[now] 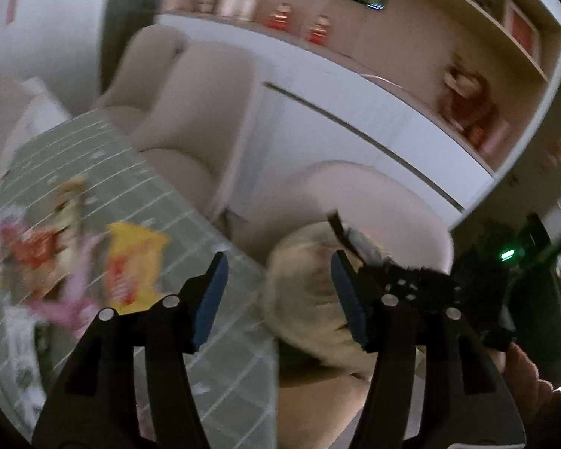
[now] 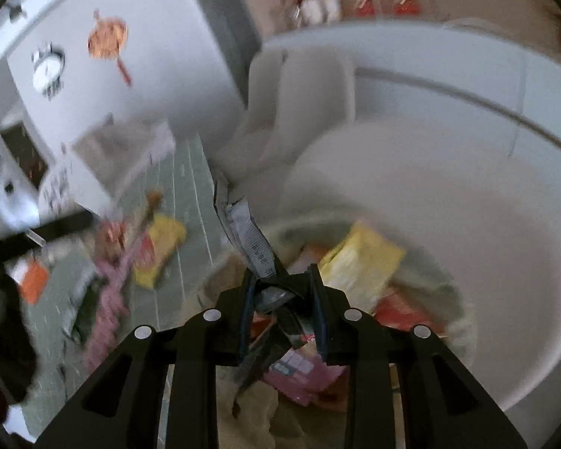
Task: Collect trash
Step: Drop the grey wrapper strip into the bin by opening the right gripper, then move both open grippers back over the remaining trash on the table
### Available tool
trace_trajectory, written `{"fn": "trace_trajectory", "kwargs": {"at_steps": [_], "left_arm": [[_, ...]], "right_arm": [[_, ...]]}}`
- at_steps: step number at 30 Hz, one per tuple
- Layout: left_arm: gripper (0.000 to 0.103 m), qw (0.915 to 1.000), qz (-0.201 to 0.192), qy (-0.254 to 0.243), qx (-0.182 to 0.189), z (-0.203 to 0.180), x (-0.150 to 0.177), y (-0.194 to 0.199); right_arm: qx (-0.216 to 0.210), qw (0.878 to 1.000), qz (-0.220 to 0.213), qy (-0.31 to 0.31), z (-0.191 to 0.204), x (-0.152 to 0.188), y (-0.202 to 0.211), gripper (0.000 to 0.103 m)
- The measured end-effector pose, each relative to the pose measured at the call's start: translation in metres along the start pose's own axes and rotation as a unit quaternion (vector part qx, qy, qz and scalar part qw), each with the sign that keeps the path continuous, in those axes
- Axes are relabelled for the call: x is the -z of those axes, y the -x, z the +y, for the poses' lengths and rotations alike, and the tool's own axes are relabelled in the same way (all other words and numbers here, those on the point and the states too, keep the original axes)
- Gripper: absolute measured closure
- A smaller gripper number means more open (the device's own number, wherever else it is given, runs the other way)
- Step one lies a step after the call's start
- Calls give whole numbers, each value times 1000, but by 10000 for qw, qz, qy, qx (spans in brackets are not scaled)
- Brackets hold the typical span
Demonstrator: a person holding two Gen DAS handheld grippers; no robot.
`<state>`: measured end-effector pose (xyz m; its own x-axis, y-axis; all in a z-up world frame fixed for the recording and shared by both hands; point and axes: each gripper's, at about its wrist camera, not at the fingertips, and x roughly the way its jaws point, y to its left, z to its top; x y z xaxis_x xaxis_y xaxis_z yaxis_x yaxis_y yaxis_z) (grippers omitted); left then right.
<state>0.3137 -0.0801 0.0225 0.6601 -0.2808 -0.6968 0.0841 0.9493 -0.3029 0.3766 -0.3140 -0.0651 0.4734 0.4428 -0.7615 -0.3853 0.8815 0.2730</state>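
Note:
My left gripper (image 1: 280,299) stands open at the table's edge, nothing between its blue pads. Left of it, on the green gridded tablecloth (image 1: 175,202), lie a yellow wrapper (image 1: 134,269), a pink wrapper (image 1: 71,299) and a red-orange one (image 1: 30,247), all blurred. My right gripper (image 2: 280,280) is shut on a crumpled silver-grey wrapper (image 2: 250,239) and hangs over a beige bag-lined bin (image 2: 456,292). The bin holds a yellow packet (image 2: 359,262), a red one (image 2: 404,310) and a pink one (image 2: 299,370). The bin (image 1: 310,299) lies just right of the table.
A beige upholstered chair (image 1: 190,104) stands behind the table and a white rounded seat (image 2: 430,205) behind the bin. White cabinets and a shelf with jars (image 1: 280,18) line the far wall. A hand (image 1: 523,374) holds the right gripper's black frame (image 1: 411,280).

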Motion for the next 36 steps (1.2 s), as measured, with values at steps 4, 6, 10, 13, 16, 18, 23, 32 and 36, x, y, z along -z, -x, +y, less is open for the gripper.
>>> {"fn": "trace_trajectory", "kwargs": {"at_steps": [4, 6, 10, 13, 16, 18, 23, 32, 36], "left_arm": [[48, 9978, -45, 568, -332, 45, 14, 22], [48, 9954, -60, 839, -460, 66, 22, 29], [48, 9898, -100, 1230, -714, 92, 35, 39], [48, 9862, -196, 1431, -805, 104, 41, 53], [46, 9853, -285, 1412, -914, 119, 47, 71], [46, 9850, -366, 1386, -966, 131, 50, 85], [45, 9811, -544, 1546, -1031, 168, 51, 120], [43, 9832, -809, 1134, -1176, 225, 70, 186], [43, 9821, -627, 1406, -1082, 255, 96, 191]], "right_arm": [[176, 9987, 464, -154, -14, 12, -23, 77], [222, 9982, 517, -219, -20, 15, -26, 77], [308, 9975, 589, -244, -24, 17, -29, 76], [275, 9986, 312, -339, -18, 18, -15, 68], [336, 9990, 157, -242, -9, 20, 1, 51], [461, 9987, 41, -192, -1, 21, 13, 49], [759, 9960, -357, -300, 23, 26, 55, 49], [664, 9945, -808, 49, 110, 29, 101, 49], [570, 9948, -834, 112, 154, 34, 98, 49]]}}
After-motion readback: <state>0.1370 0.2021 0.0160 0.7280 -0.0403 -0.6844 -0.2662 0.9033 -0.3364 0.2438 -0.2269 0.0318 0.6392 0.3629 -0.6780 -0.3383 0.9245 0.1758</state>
